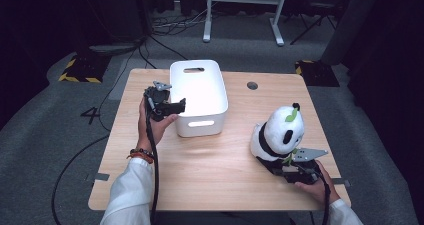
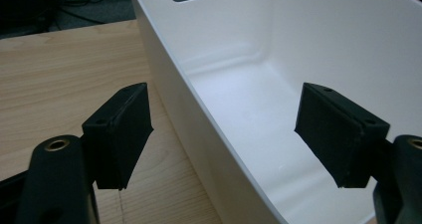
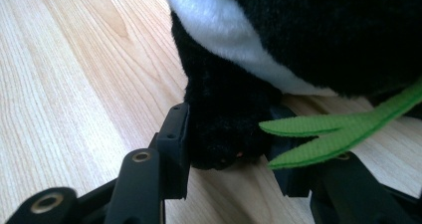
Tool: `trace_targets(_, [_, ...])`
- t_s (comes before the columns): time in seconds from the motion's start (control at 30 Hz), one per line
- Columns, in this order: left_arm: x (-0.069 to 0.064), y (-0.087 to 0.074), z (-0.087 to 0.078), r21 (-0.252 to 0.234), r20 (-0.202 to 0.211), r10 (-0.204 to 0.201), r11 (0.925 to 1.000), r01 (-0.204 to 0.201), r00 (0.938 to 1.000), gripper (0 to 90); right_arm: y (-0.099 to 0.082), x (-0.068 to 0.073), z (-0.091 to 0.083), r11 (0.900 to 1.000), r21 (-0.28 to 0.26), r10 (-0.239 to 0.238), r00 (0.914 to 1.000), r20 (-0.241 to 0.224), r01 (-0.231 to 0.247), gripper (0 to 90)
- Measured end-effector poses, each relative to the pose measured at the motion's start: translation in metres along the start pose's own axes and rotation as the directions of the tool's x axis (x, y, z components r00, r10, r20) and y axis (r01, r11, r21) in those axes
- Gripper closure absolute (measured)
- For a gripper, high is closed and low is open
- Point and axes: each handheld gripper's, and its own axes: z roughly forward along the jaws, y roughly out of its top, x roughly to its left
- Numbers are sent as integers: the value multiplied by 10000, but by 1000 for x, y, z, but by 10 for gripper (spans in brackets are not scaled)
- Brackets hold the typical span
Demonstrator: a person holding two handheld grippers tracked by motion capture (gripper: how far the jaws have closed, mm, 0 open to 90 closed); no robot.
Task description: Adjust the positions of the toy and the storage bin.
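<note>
- Landmark: the white bin stands on the wooden table, at the far middle of the top, with a handle slot in each short wall.
- Left gripper: held in the person's left hand at the bin's left long wall, near its nearer corner.
- Left gripper, jaw state: in the left gripper view the jaws stand apart and straddle that wall of the white bin; one pad is outside over the table, the other is inside over the bin floor. Neither pad presses on the wall, so nothing is gripped.
- Panda plush toy: sits upright on the table to the right of the bin and nearer the person, well apart from it. A green leaf is on its head.
- Right gripper: held in the person's right hand low at the nearer side of the panda, farther from the bin than the toy is.
- Right gripper, jaw state: in the right gripper view the jaws are closed in on a black limb of the panda plush toy; the left pad presses into the fur, and the right pad is partly hidden behind a green felt leaf.
- The limb rests just above the table.
</note>
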Motion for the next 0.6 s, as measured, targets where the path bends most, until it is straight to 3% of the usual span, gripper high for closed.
trace_targets(0.2, [2,-1,8,369,-303,-79,9993,90,9995,281,-2,-2,-2,9999,-16,117,9999,-22,-117,562])
trace_targets(0.27, [5,-1,10,381,-68,-201,9991,203,9998,342,-2,-3,-2,9999,-18,102,9999,-29,-102,561])
trace_targets(0.33, [6,-2,11,482,-1,-100,9988,100,10000,382,-2,-3,-2,10000,-11,83,10000,-26,-83,561])
trace_targets(0.43, [8,-4,12,722,442,181,9972,-213,9989,487,-2,-3,-2,10000,13,15,10000,-7,-15,561])
trace_targets(0.6, [2,-4,10,805,176,435,9957,-448,9989,523,-3,-6,-4,10000,52,32,10000,-3,-32,564])
